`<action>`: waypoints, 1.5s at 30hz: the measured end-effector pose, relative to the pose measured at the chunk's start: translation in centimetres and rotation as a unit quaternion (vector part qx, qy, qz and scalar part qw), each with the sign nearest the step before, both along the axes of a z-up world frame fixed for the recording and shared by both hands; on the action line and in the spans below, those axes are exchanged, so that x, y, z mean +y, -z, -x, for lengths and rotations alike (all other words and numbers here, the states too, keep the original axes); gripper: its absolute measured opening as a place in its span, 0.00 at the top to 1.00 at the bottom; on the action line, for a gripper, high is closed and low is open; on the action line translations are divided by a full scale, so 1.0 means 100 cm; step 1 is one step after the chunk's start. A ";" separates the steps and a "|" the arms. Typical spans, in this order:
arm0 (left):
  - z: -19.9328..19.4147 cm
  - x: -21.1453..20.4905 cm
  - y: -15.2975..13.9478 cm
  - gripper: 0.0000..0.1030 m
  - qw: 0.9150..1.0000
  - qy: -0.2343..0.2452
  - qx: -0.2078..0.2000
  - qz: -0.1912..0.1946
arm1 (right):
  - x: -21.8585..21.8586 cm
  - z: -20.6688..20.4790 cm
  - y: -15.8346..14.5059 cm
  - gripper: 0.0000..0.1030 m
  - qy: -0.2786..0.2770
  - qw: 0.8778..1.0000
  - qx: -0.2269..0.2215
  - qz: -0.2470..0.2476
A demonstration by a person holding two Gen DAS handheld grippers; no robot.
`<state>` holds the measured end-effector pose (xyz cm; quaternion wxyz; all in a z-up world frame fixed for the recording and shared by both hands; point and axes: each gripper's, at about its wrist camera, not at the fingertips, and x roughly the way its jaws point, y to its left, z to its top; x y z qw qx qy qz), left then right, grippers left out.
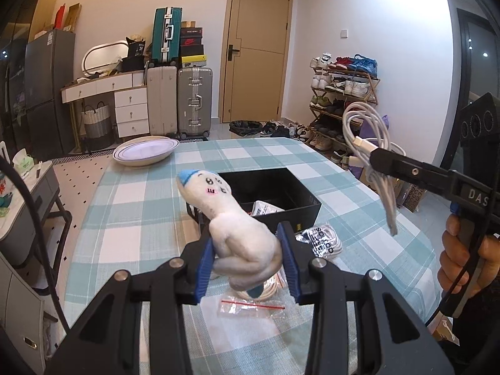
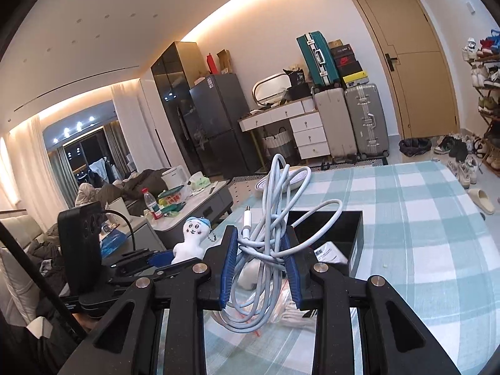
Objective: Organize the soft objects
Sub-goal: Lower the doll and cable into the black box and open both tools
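your left gripper (image 1: 248, 257) has its blue fingers (image 1: 204, 268) clamped on the plush (image 1: 231, 218), a white doll with a blue cap and a drawn face, held up off the tabletop (image 1: 140, 206) with the head tilted up and to the left. in the right wrist view the same plush (image 2: 190, 240) pokes up from that gripper at the left, a small ball chain hanging beside it.

your right gripper (image 2: 259, 264) is closed on the cable (image 2: 265, 243), a loose white bundle; loops stick up above the fingers (image 2: 229, 265) and a strand sags below them. one plug points up near the left finger. from the left wrist view the cable (image 1: 365, 143) hangs in the air at the right, clear of the tabletop, its tail dangling down.

the black box (image 1: 281, 193) sits open mid-tabletop on the checked cloth, some white packaging inside. just in front of it lies a white adidas bag (image 1: 322, 240), and nearer you a clear zip bag (image 1: 250, 306) with a red strip, under the plush. a white plate (image 1: 145, 153) sits at the far left corner, well apart from the box.
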<state>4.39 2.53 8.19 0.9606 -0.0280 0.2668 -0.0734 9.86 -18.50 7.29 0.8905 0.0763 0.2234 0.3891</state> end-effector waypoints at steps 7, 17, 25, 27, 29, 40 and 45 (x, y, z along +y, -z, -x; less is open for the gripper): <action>-0.021 -0.006 -0.010 0.63 1.000 0.005 -0.004 -0.012 | 0.007 -0.025 0.004 0.72 0.024 0.999 0.007 0.019; -0.069 -0.018 -0.003 0.63 1.000 0.007 0.008 -0.020 | 0.028 -0.076 0.028 0.72 0.047 0.997 0.040 0.054; -0.110 -0.011 0.018 0.63 0.999 -0.016 0.022 -0.020 | 0.046 -0.102 0.038 0.72 0.073 0.994 0.024 0.080; -0.119 -0.012 0.024 0.63 0.999 -0.021 0.027 -0.026 | 0.051 -0.107 0.040 0.72 0.081 0.992 0.012 0.092; -0.127 -0.014 0.031 0.63 0.999 -0.023 0.031 -0.035 | 0.056 -0.113 0.043 0.72 0.081 0.991 0.011 0.102; -0.152 -0.021 0.066 0.62 0.996 -0.019 0.071 -0.057 | 0.078 -0.134 0.064 0.72 0.076 0.982 0.006 0.171; -0.152 -0.020 0.067 0.62 0.996 -0.013 0.073 -0.050 | 0.081 -0.133 0.071 0.72 0.059 0.980 0.003 0.188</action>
